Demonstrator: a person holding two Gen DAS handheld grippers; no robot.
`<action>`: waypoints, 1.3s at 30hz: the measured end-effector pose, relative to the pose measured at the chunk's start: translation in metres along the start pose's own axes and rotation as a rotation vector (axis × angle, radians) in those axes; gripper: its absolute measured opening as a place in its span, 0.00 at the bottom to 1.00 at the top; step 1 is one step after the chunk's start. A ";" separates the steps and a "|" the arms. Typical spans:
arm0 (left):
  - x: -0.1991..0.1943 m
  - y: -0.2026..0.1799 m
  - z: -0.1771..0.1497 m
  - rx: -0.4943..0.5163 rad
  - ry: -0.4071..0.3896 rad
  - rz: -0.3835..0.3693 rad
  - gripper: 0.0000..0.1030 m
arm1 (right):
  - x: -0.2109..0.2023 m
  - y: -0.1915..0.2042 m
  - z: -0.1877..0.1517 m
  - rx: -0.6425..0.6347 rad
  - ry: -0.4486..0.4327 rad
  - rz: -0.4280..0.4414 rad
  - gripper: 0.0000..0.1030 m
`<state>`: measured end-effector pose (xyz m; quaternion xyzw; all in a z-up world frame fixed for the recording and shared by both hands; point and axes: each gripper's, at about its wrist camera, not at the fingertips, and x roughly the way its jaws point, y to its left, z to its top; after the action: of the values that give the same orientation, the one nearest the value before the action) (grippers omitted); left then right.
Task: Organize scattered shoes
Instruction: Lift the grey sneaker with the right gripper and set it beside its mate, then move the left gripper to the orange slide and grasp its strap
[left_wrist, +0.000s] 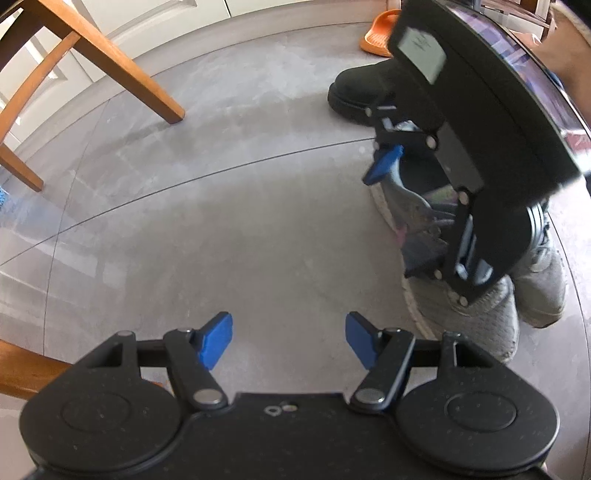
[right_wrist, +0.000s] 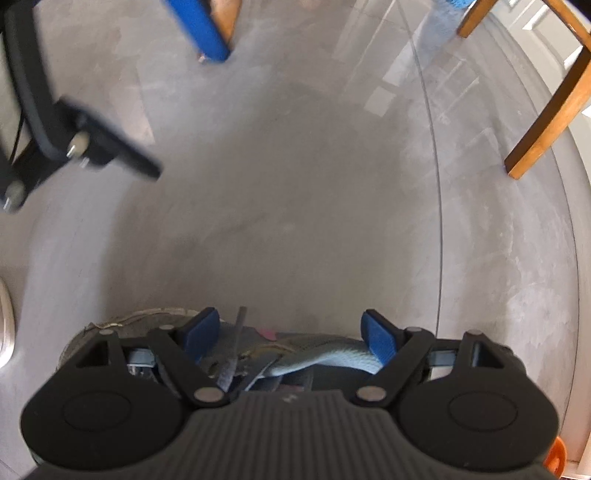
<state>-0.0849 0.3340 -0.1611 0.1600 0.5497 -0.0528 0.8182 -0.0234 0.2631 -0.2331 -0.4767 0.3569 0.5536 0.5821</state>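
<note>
Shoes sit together on a grey floor (left_wrist: 258, 221): we see two grey sneakers (left_wrist: 480, 314) side by side, a black boot (left_wrist: 354, 92) just beyond them, and an orange slipper (left_wrist: 380, 33) farther off near the wall.

Our right tongs (right_wrist: 291, 332) hang directly over one sneaker (right_wrist: 295, 358). Their blue pads stand wide apart, one on each side of the laces and collar, and hold nothing. Whether a pad touches the shoe we cannot tell. Our left tongs (left_wrist: 288, 338) are spread just as wide over bare floor, also with nothing between them.

As a judgement, the sneakers already look paired, with the boot close by, while the slipper lies apart from them. The same scene would suit a sneaker about to be gripped or one just set down, so we cannot say which. No second boot or slipper shows clearly, only an orange sliver at one edge of the right view.

Room for moving is good to the left of the shoes, where the floor is wide and open. Wooden chair legs (left_wrist: 110, 62) stand beyond that space, well clear of the shoes.
</note>
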 end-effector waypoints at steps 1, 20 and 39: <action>-0.001 -0.001 0.000 0.000 -0.002 0.002 0.66 | 0.000 -0.002 0.001 0.015 -0.013 -0.003 0.83; -0.059 -0.169 0.113 0.144 -0.124 -0.126 0.66 | -0.235 0.028 -0.288 0.728 -0.059 -0.411 1.00; 0.050 -0.335 0.264 0.685 -0.104 -0.309 0.66 | -0.285 0.085 -0.463 1.095 -0.308 -0.447 1.00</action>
<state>0.0799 -0.0625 -0.1839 0.3365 0.4758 -0.3642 0.7265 -0.0930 -0.2691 -0.1122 -0.0862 0.3927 0.2168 0.8896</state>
